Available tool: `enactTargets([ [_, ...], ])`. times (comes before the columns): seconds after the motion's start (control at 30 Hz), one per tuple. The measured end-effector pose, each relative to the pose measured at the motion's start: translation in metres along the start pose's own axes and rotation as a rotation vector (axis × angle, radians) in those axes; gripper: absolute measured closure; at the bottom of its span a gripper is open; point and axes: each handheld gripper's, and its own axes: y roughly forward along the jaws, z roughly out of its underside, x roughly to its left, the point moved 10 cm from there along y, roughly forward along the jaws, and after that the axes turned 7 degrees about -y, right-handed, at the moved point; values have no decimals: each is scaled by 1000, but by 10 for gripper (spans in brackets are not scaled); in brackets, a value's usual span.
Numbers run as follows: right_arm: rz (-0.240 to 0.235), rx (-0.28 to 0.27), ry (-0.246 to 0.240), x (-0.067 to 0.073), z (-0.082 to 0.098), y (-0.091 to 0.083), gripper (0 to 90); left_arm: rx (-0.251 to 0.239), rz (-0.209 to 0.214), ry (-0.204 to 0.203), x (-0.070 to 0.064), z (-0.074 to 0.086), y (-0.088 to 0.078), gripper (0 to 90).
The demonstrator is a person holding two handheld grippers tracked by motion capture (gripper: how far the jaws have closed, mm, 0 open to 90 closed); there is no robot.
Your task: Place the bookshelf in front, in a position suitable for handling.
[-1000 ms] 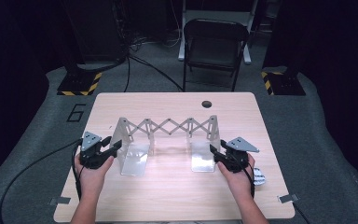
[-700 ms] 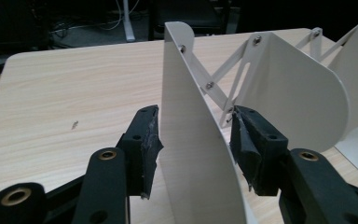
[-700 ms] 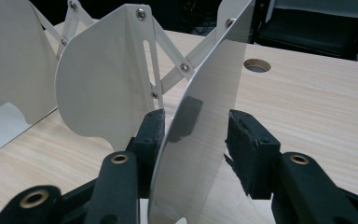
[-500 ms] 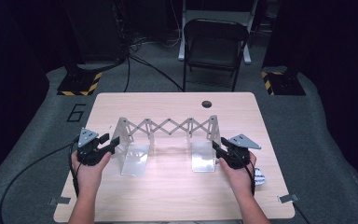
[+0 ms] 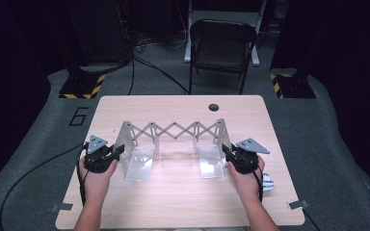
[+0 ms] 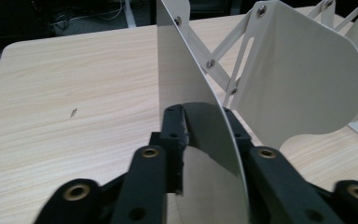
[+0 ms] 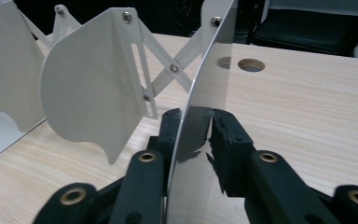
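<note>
The left claw [image 6: 200, 135] has just been closing, and its two black jaws now pinch the thin upright end plate [image 6: 191, 93] at the left end of a white metal expanding rack [image 5: 173, 139]. The right claw [image 7: 200, 140] has also just been closing, and its jaws clamp the matching end plate [image 7: 205, 84] at the rack's right end. A person's hands come in from the near edge, one at each end.

The rack stands in the middle of a pale wooden tabletop [image 5: 173, 202], stretched wide from left to right. A criss-cross lattice [image 5: 176, 131] of thin bars links its two ends, and inner plates stand just inside each end plate. A round hole [image 5: 214, 107] sits near the far edge of the tabletop, and a dark folding chair [image 5: 221, 43] stands on the floor beyond.

The step in hand looks like taking hold of both ends. The next move likely calls for an even, level push or pull from both hands together, so the lattice folds or opens without twisting.
</note>
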Motion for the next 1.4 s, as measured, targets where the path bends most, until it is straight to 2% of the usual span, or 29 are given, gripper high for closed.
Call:
enactTargets([
  [0.23,30,-13,0,2,1,-3,813,7,-63,-1,6,2,-6,833],
  [0.33,26,-6,2,7,3,-8,817,12,-69,-25,8,4,-11,840],
  [0.4,24,-3,1,10,3,-10,815,19,-69,-25,8,6,-14,843],
  [0.53,23,1,13,27,9,-23,806,15,-76,-48,10,12,-24,845],
  [0.63,14,-8,15,37,11,-30,774,14,-80,-40,11,14,-27,841],
  [0.7,-19,-31,7,45,9,-34,720,4,-83,-31,10,14,-27,838],
  [0.73,-19,-31,7,45,9,-34,720,4,-83,-31,10,14,-27,835],
  [0.77,-36,-38,-8,53,8,-35,677,-11,-87,-22,9,12,-26,832],
  [0.8,-40,-38,-18,55,8,-36,662,-15,-83,-21,8,12,-25,828],
  [0.93,-69,-54,-6,60,7,-36,620,-7,-60,-27,6,12,-26,804],
  [0.97,-93,-60,-4,63,7,-35,583,-14,-33,-47,4,12,-25,793],
  [1.0,-100,-56,-5,65,7,-35,566,-16,-24,-53,2,11,-25,779],
  [1.1,-104,-58,-29,70,8,-33,535,-14,-24,-40,-1,12,-23,745],
  [1.2,-121,-58,-33,71,8,-34,531,-14,-21,-43,-2,13,-21,708],
  [1.23,-139,-51,-22,71,7,-36,538,-15,-17,-44,-2,13,-21,695],
  [1.3,-161,-75,-7,69,3,-43,554,-20,-4,-53,-2,11,-21,676],
  [1.33,-161,-75,-7,69,3,-43,554,-20,-4,-53,-2,11,-21,666],
  [1.4,-151,-117,-4,63,-9,-58,552,-22,3,-58,-2,8,-21,645],
])
